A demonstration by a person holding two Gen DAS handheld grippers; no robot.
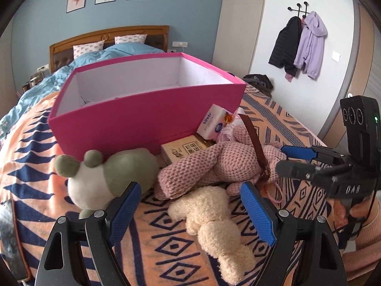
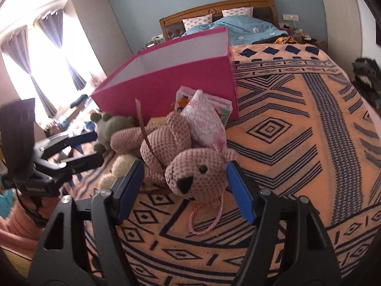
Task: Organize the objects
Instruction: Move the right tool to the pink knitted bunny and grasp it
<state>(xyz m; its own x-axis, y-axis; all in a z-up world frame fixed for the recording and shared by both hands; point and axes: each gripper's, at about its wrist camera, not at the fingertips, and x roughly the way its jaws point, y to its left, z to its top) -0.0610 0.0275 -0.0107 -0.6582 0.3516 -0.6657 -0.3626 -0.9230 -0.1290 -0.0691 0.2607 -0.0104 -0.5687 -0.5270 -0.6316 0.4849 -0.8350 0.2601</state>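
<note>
While both grippers are hanging apart and empty, the knitted bear (image 2: 190,166) is lying over the tan box (image 1: 183,151), hiding most of it beside the pink box (image 1: 142,116).

The box (image 1: 133,124) is bright pink outside and white inside. The bed cover (image 2: 297,124) is orange with dark navy diamonds, chevrons and stripes. The crocheted bear (image 2: 190,174) is dusty pink with a black nose and eyes, a brown strap (image 1: 256,143) across it. One plush toy (image 1: 104,176) is olive green and white, another (image 1: 214,219) cream. The tissue pack (image 1: 212,122) is white with blue print. The claw pads (image 1: 258,212) are blue on black frames
</note>
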